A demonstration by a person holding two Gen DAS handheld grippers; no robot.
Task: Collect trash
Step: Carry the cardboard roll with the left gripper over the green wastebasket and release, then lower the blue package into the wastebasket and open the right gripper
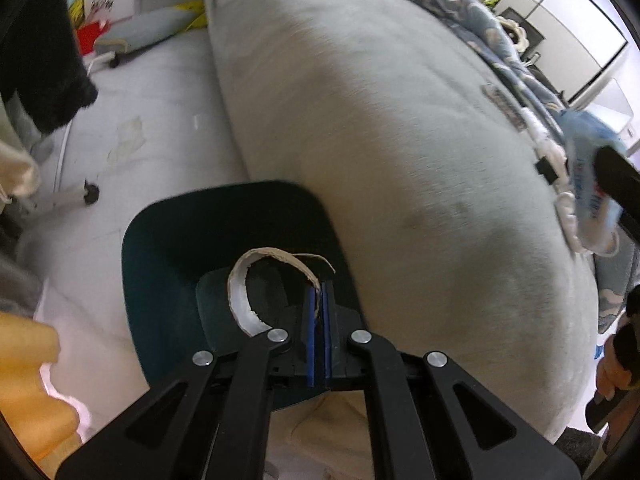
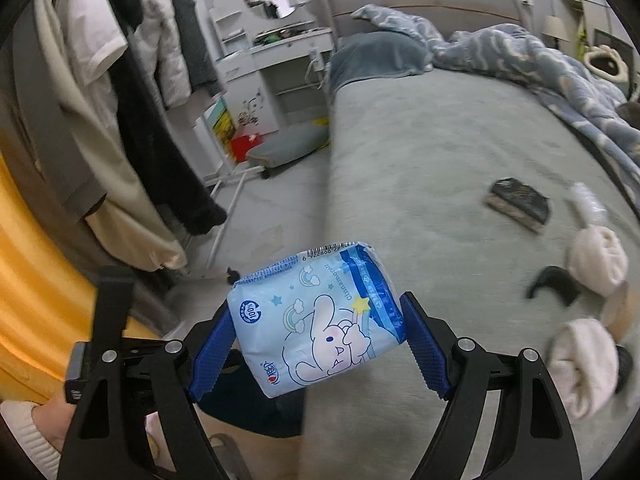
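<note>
My left gripper (image 1: 319,312) is closed, its blue pads pinching one end of a curled strip of torn cardboard (image 1: 248,292). The strip loops up and to the left of the pads, directly over the open mouth of one dark teal bin (image 1: 160,264). The bin stands on the floor, touching the side of the bed (image 1: 380,120).

My right gripper (image 2: 316,340) is clamped on one light blue tissue pack (image 2: 316,320) printed with a cartoon rabbit; each pad presses one end of the pack. The pack hangs above the bed's near edge, with the dark bin partly visible beneath it.

Items on the bed, right wrist view:
- One dark flat block with a pale underside (image 2: 518,204), lying alone on the sheet, well apart from the bed's edge.
- Two cream fuzzy slippers (image 2: 596,264), at the bed's right side; blurred.
- One small black object (image 2: 554,280), just beside the slippers; its type cannot be determined.
- One blue patterned duvet (image 2: 540,64), bunched along the bed's far side.

Beside the bed, on the floor side: one clothes rack with hanging garments (image 2: 132,120) and one grey cushion (image 2: 288,146) on the floor near the bed's head end. A yellow padded surface (image 2: 36,280) fills the left margin.
</note>
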